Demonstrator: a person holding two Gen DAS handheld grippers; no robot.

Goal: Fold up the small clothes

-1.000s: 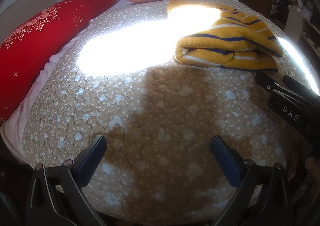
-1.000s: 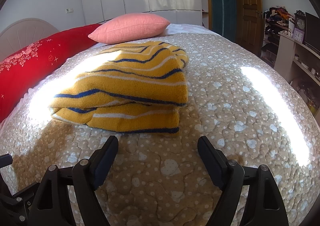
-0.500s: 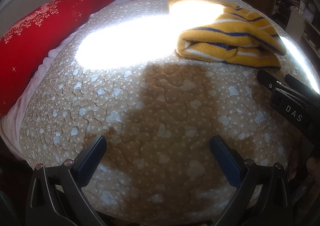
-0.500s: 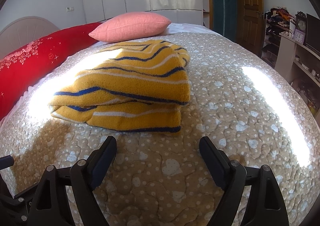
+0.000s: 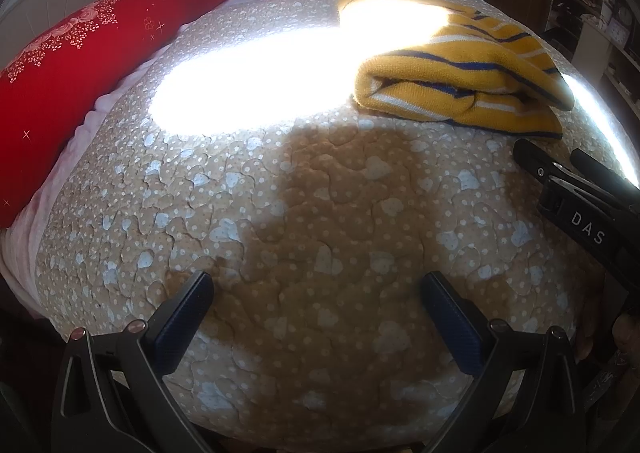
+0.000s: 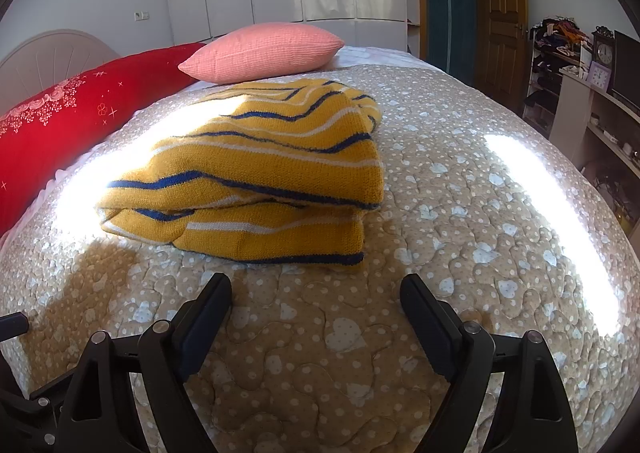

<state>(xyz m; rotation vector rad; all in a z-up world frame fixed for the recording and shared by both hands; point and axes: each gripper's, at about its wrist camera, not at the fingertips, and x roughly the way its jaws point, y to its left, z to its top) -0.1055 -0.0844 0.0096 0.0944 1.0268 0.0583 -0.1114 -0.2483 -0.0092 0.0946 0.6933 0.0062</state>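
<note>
On the bed (image 6: 460,189) our yellow striped sweater (image 6: 256,173) lies folded in a neat stack. We have drawn both tools back a little: left tool (image 5: 318,307) and right tool (image 6: 316,305) gape empty, so this fold looks finished.
</note>
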